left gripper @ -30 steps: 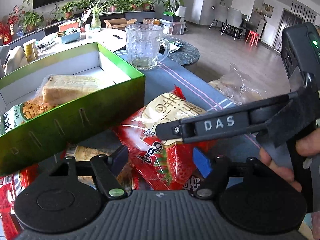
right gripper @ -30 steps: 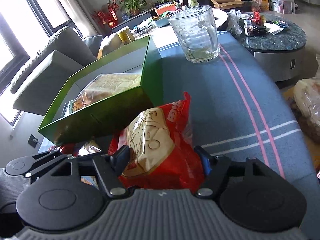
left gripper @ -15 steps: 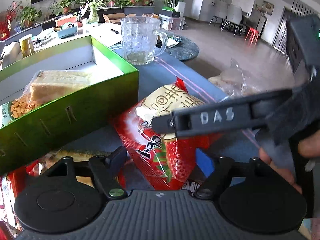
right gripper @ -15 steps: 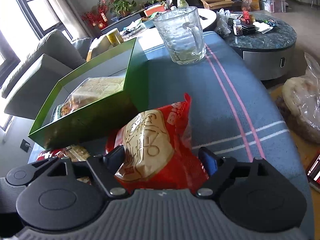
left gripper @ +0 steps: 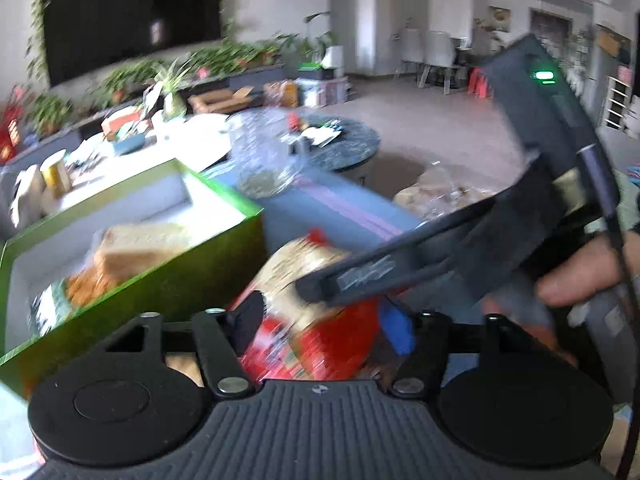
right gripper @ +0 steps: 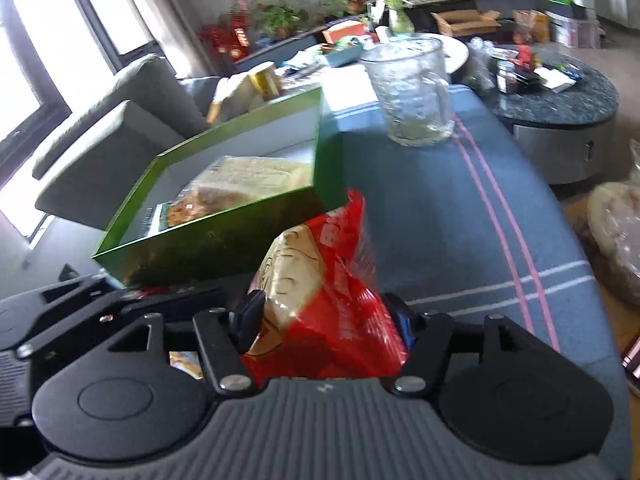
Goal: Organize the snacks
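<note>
Bright windows [right gripper: 48,32] light a grey sofa [right gripper: 120,128], round marble table [right gripper: 560,100] and wall-mounted television [left gripper: 132,20].

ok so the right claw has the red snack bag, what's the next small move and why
Probably lift the red plastic snack bag and carry it over the near wall of the open green cardboard box. The right claw is shut on the bag, the box stands just ahead and left, and it has bare white floor behind the wrapped snacks inside.

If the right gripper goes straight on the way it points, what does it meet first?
Probably the near wall of the open green cardboard box, just beyond the red snack bag its jaws pinch; depth is uncertain.
</note>
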The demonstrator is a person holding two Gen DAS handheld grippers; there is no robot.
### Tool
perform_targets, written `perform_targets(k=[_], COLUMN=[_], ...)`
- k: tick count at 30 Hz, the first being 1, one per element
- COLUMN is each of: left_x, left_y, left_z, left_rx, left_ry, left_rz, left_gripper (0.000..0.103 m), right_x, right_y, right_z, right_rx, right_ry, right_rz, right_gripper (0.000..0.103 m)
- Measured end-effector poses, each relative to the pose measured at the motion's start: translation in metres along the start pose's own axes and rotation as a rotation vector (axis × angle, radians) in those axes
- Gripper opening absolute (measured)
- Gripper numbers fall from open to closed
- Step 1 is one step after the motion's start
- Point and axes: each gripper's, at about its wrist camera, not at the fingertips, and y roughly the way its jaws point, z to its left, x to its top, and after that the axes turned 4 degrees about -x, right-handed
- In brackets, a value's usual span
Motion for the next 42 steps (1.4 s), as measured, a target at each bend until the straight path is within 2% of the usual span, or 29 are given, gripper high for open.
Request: perform_targets(k=[3, 6, 9, 15, 16, 21, 23, 27, 28, 30, 32, 34, 37, 39, 41, 42], left_x=[-0.006, -0.008, -0.01, -0.007, -0.007, -0.004, -0.002, 0.002, 0.004, 0.008, 0.009, 0.005, -0.001, -0.002, -0.004, -0.005], left_y=[0.003, 0.011, 0.018, 0.049, 0.052, 0.063, 0.065, 0.056, 0.049, 0.042, 0.037, 0.035, 0.031, 0.028, 0.024, 0.022], left_z=[0.014, 0.021, 0.018, 0.009, 0.009, 0.016, 0.02, 0.022, 0.021, 0.021, 0.022, 0.023, 0.023, 0.025, 0.027, 0.027], left_rx=[0.032, 0.01, 0.0, -0.03, -0.026, -0.046, -0.064, -0.076, -0.083, -0.097, -0.1, -0.1, -0.095, -0.09, -0.065, -0.05], left_ry=[-0.049, -0.072, -0.053, -0.005, -0.003, -0.062, -0.092, -0.087, -0.072, -0.075, -0.082, -0.09, -0.101, -0.105, -0.105, -0.101], left_rz=[0.027, 0.059, 0.085, 0.16, 0.169, 0.192, 0.203, 0.131, 0.095, 0.077, 0.074, 0.077, 0.076, 0.081, 0.088, 0.091], left_gripper=[0.07, 0.075, 0.075, 0.077, 0.08, 0.082, 0.079, 0.067, 0.059, 0.059, 0.059, 0.058, 0.058, 0.062, 0.075, 0.077], right_x=[0.0, 0.001, 0.001, 0.0, 0.0, 0.001, 0.001, 0.0, -0.001, 0.0, 0.001, 0.002, 0.001, 0.0, 0.0, -0.001], right_y=[0.0, 0.001, 0.003, 0.008, 0.01, 0.013, 0.014, 0.018, 0.017, 0.014, 0.01, 0.006, 0.004, 0.003, 0.004, 0.005], right_z=[-0.008, -0.014, -0.022, -0.031, -0.032, -0.039, -0.04, -0.03, -0.026, -0.022, -0.024, -0.022, -0.015, -0.012, -0.011, -0.011], right_rx=[-0.029, -0.057, -0.072, -0.041, -0.036, -0.008, 0.0, 0.03, 0.017, 0.014, 0.068, 0.069, 0.025, 0.011, -0.011, -0.03], right_ry=[0.02, 0.028, 0.042, 0.075, 0.076, 0.094, 0.093, 0.026, 0.004, -0.01, 0.027, 0.031, 0.008, -0.003, -0.011, -0.016], right_rz=[-0.002, -0.004, -0.003, 0.011, 0.012, 0.019, 0.014, 0.018, 0.006, -0.006, 0.004, 0.001, 0.008, 0.013, 0.022, 0.027], right_gripper=[0.063, 0.064, 0.066, 0.071, 0.072, 0.075, 0.076, 0.072, 0.071, 0.067, 0.064, 0.062, 0.06, 0.06, 0.061, 0.062])
